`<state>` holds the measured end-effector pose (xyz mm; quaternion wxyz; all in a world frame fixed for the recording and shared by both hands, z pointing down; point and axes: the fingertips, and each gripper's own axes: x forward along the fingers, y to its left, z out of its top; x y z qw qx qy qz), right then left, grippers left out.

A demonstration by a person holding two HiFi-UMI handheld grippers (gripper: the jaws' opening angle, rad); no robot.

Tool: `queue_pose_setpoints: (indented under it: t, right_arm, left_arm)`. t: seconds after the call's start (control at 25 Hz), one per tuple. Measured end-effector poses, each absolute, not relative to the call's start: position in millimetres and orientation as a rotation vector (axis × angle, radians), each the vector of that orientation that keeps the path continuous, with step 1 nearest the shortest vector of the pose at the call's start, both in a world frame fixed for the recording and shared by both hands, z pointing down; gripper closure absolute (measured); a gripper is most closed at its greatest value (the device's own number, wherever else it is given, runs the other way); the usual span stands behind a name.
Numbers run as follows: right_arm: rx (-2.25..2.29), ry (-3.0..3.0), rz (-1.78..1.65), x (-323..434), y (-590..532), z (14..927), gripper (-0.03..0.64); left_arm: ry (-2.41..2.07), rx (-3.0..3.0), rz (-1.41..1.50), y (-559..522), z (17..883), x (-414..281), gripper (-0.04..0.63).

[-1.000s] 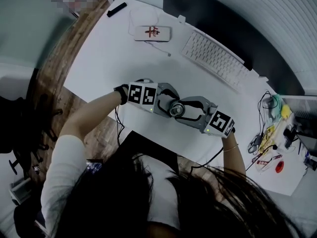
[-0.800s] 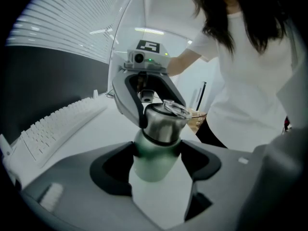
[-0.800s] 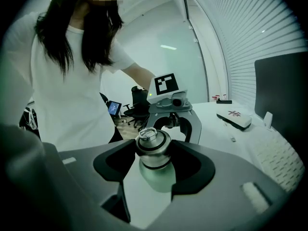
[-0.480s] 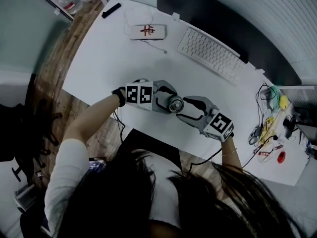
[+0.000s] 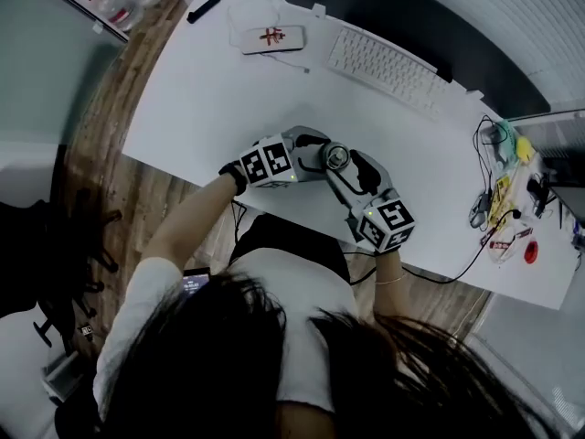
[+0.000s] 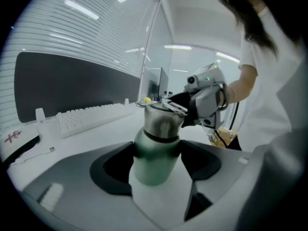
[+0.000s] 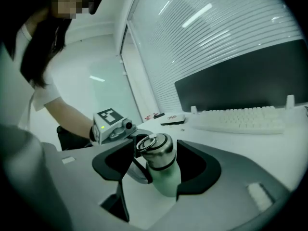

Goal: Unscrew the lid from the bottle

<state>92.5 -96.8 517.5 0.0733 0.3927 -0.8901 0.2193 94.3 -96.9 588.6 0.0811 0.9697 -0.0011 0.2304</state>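
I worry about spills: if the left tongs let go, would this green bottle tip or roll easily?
Perhaps top-heavy: the bottle carries a metal lid on a narrow body, so a side push may tip it. Its round, smooth sides would likely roll once down, and may slip in the left tongs clamping them.

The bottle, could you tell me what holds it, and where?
The left gripper clamps the bottle by its green body; the right gripper, jaws around the lid, is opening.
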Motion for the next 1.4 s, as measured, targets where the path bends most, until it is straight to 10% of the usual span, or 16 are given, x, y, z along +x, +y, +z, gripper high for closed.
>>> queue_pose_setpoints:
  t: [0.48, 1.4]
  right_arm:
    - [1.414, -2.591, 0.6, 91, -100, 520, 0.367]
    - [-0.081, -2.711, 0.438, 72, -92, 521, 0.368]
  left_arm:
    - [-0.153, 2.882, 0.645, -95, 590, 93, 0.232]
    - [0.742, 2.847, 0.908, -86, 588, 87, 0.23]
